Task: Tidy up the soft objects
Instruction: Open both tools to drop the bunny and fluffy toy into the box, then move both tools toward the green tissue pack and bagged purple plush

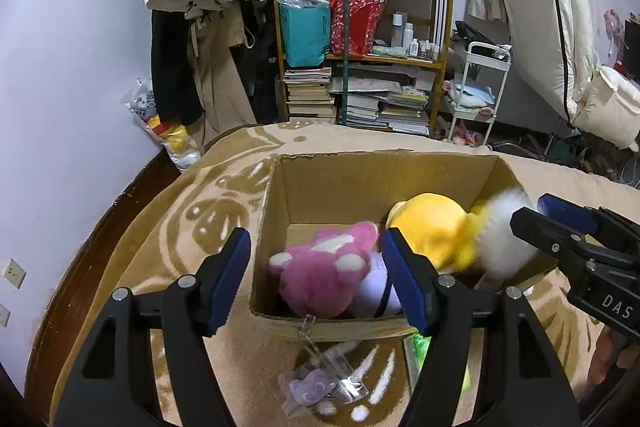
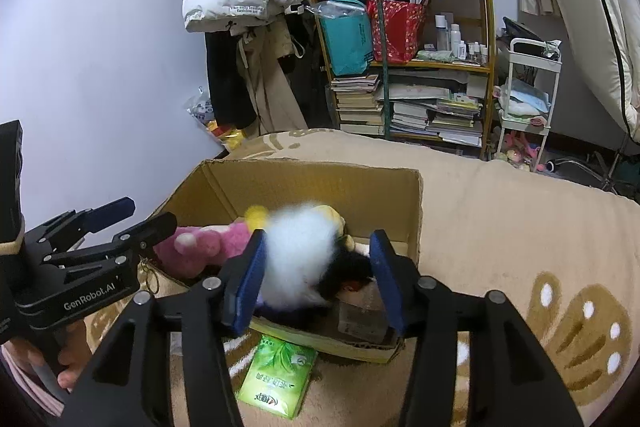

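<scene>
An open cardboard box (image 1: 340, 183) (image 2: 412, 211) sits on a beige patterned blanket. Inside lie a pink plush (image 1: 320, 267) (image 2: 208, 247), a lilac plush (image 1: 374, 291) and a yellow plush (image 1: 430, 227). A blurred white-and-black plush (image 2: 300, 251) (image 1: 506, 235) hangs over the box's near right part, between the fingers of my right gripper (image 2: 316, 279), which are spread wide and not touching it. My left gripper (image 1: 316, 279) is open and empty at the box's near left wall.
A green tissue pack (image 2: 276, 379) lies on the blanket in front of the box. A small bagged purple charm (image 1: 316, 383) with a keyring lies by the box's near wall. A bookshelf (image 1: 360, 47), hanging coats and a white cart stand behind.
</scene>
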